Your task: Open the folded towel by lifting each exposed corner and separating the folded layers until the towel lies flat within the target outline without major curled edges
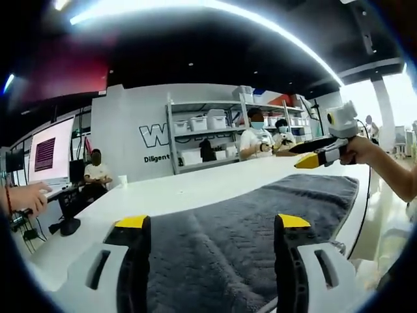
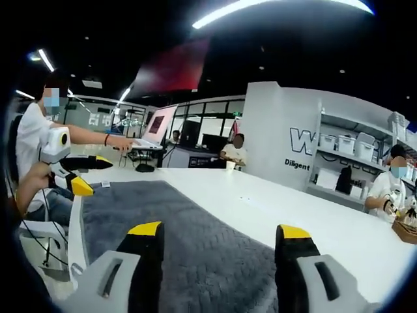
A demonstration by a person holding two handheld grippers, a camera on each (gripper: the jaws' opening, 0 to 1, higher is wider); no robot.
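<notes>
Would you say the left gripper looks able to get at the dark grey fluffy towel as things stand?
Probably yes. The left gripper hangs with its jaws apart just over the dark grey fluffy towel, which lies spread on the white table, and nothing lies between them.

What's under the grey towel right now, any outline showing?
The grey towel lies spread on the white table, with bare tabletop visible around it. No outline marking shows beside its edges in either view; anything directly beneath is covered by the cloth.
</notes>
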